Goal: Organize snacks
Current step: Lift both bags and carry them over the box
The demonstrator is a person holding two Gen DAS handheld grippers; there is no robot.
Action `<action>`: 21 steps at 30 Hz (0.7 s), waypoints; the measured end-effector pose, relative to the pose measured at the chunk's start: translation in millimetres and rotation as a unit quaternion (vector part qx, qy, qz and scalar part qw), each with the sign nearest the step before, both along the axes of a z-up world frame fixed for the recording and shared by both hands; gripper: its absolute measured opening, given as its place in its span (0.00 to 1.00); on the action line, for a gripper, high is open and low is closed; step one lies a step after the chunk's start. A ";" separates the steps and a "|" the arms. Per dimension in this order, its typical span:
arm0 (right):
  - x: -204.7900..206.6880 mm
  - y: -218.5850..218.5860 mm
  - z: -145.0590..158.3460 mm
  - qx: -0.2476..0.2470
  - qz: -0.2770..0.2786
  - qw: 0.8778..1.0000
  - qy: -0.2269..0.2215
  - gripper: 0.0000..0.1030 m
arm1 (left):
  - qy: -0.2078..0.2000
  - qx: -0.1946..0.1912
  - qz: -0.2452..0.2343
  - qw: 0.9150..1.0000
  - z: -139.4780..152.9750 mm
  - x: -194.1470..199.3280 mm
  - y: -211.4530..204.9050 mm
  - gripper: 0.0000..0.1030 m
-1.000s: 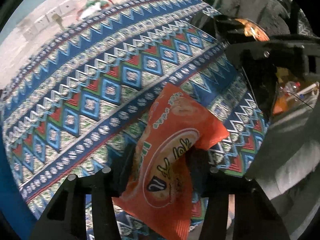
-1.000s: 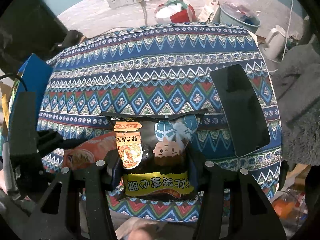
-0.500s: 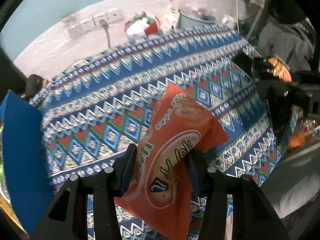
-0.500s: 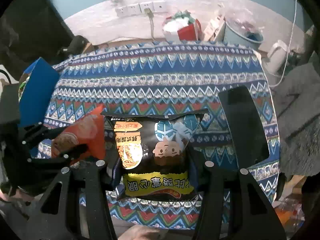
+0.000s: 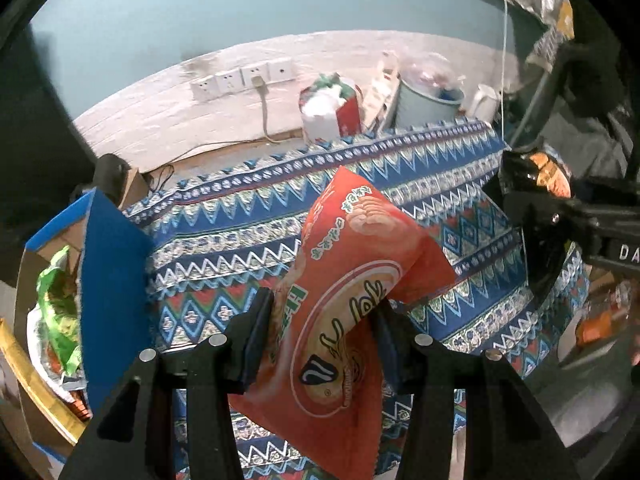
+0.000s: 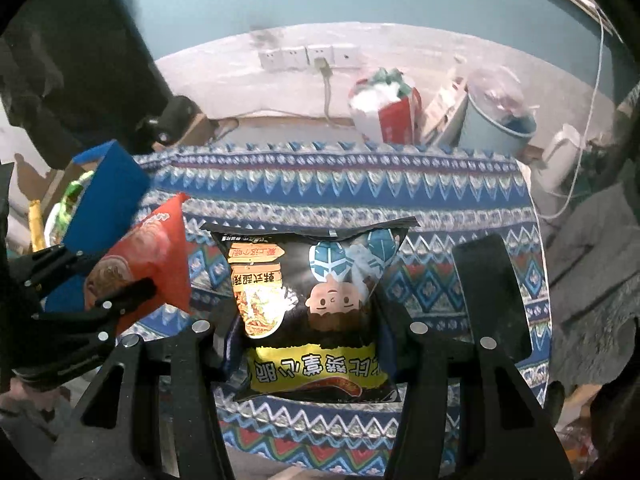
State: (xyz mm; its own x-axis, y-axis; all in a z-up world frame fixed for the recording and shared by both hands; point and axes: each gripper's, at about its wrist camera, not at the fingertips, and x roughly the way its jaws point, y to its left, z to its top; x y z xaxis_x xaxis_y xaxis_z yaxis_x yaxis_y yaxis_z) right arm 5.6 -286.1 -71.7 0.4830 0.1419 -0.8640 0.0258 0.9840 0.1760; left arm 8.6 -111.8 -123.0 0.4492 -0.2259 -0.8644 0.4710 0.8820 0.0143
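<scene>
Orange snack packet point(image 5: 344, 312) pinched in left gripper point(image 5: 322, 316); black snack packet point(image 6: 312, 304) pinched in right gripper point(image 6: 306, 320), seemingly above patterned tablecloth point(image 6: 400, 196).

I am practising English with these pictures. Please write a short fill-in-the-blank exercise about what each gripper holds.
1. The left gripper is shut on the ___ snack bag.
2. The right gripper is shut on the ___ snack bag.
3. The cartoon face on that bag appears ___.
4. The blue box stands at the patterned cloth's ___ edge.

Missing words: orange; black; upside down; left
</scene>
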 end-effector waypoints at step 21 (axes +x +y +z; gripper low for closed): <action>32.8 75.6 32.6 0.021 0.069 0.996 -0.044 0.51 | -0.073 -0.014 0.091 0.993 53.0 8.4 78.9 0.48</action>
